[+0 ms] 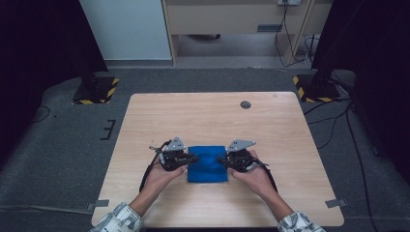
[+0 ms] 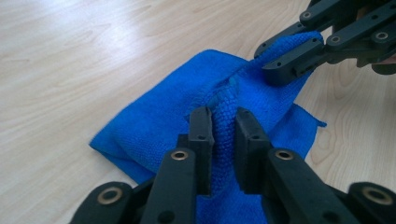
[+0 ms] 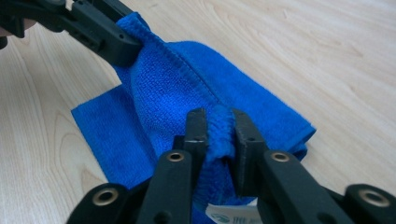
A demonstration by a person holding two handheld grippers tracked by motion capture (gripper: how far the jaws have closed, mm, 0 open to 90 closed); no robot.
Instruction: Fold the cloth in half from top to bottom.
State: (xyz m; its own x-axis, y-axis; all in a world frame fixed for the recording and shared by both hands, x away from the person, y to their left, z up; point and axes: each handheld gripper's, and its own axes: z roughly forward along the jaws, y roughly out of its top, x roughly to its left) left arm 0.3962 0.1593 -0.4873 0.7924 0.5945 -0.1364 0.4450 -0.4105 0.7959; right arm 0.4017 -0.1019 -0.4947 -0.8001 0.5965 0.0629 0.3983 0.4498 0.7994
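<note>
A folded blue cloth (image 1: 208, 164) lies on the wooden table (image 1: 208, 116), near its front middle. My left gripper (image 1: 193, 158) holds the cloth's left edge and my right gripper (image 1: 222, 160) its right edge, facing each other. In the left gripper view, a raised fold of the cloth (image 2: 159, 116) is pinched between the jaws of the left gripper (image 2: 224, 116); the right gripper (image 2: 289, 56) grips the far edge. In the right gripper view, the right gripper (image 3: 215, 116) pinches a ridge of the cloth (image 3: 177, 79), and the left gripper (image 3: 126, 42) clamps the far corner.
A dark round cable hole (image 1: 245, 104) sits at the table's far right. Two stand bases with yellow-black stripes (image 1: 95, 90) (image 1: 314, 88) rest on the floor beyond the table's far corners. A white label (image 3: 233, 215) pokes from the cloth near the right gripper's jaws.
</note>
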